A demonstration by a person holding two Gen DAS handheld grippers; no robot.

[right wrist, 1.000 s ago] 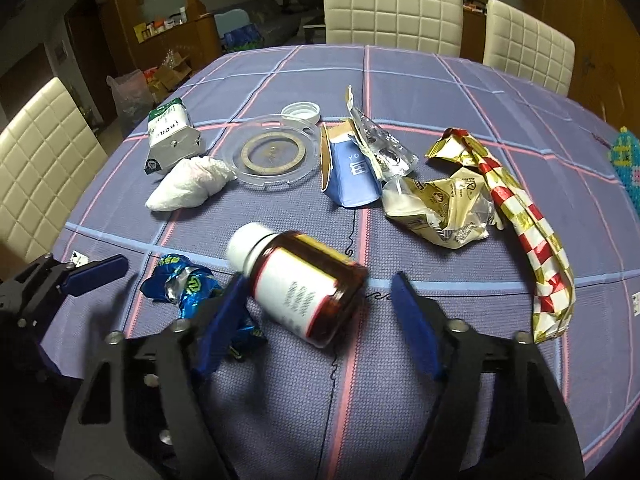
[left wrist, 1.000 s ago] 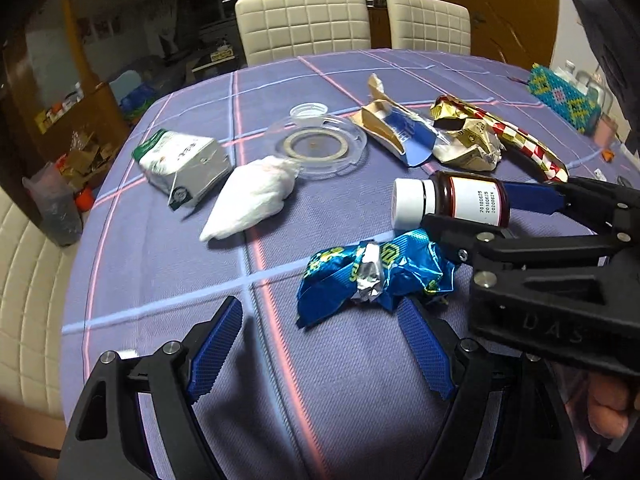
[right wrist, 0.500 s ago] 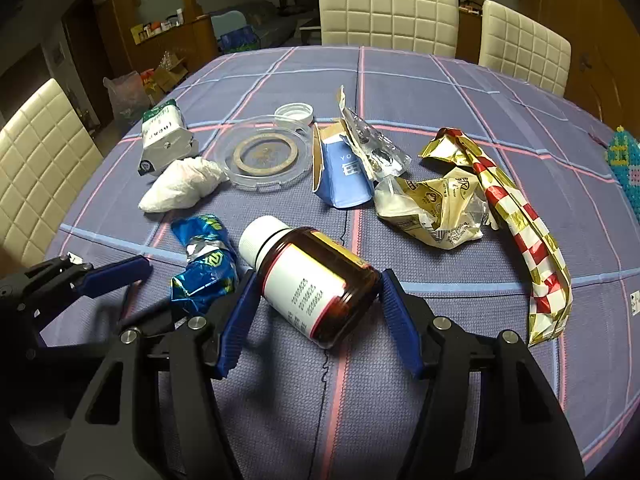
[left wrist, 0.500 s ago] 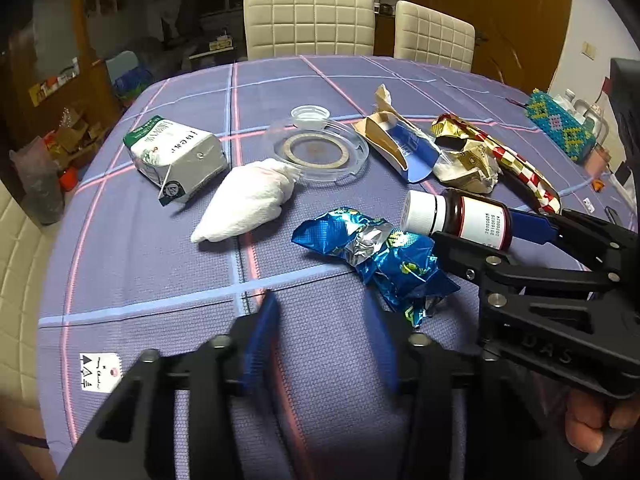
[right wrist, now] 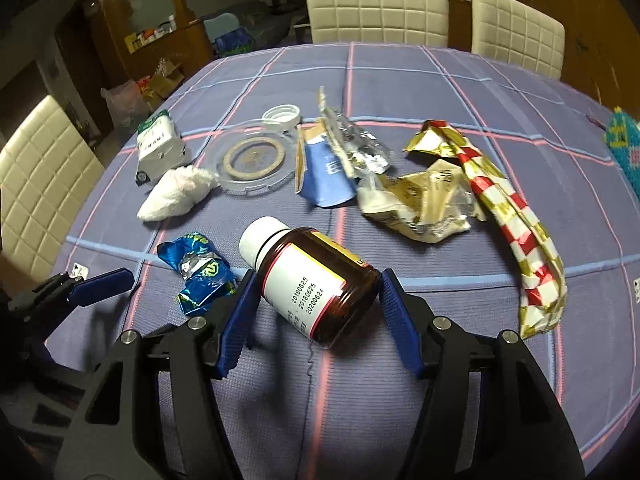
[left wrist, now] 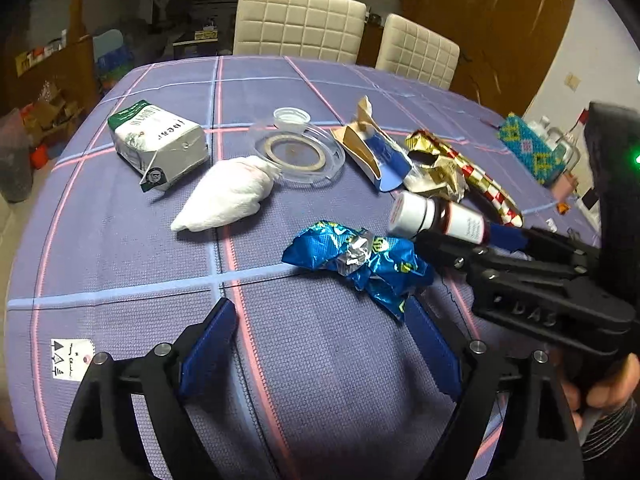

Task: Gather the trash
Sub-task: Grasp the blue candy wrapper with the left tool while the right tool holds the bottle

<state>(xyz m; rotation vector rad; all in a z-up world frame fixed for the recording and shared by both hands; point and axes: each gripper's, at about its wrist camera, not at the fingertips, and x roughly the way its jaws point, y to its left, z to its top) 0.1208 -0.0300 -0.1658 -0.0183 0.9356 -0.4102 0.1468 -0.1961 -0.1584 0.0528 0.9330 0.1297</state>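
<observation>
Right gripper is clamped on the brown pill bottle, lower centre of its frame. Left gripper has just been opened wide, nothing gripped; the blue foil wrapper is seen just past its fingertips, mid-frame. Other trash is scattered across the upper tablecloth.

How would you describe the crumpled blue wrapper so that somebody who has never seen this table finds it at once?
Start from the purple checked tablecloth and find the brown bottle with a white cap, held in the right gripper. Directly beside that bottle lies the blue wrapper, in front of the open left gripper. It is the only shiny blue foil, with a silver crease.
</observation>
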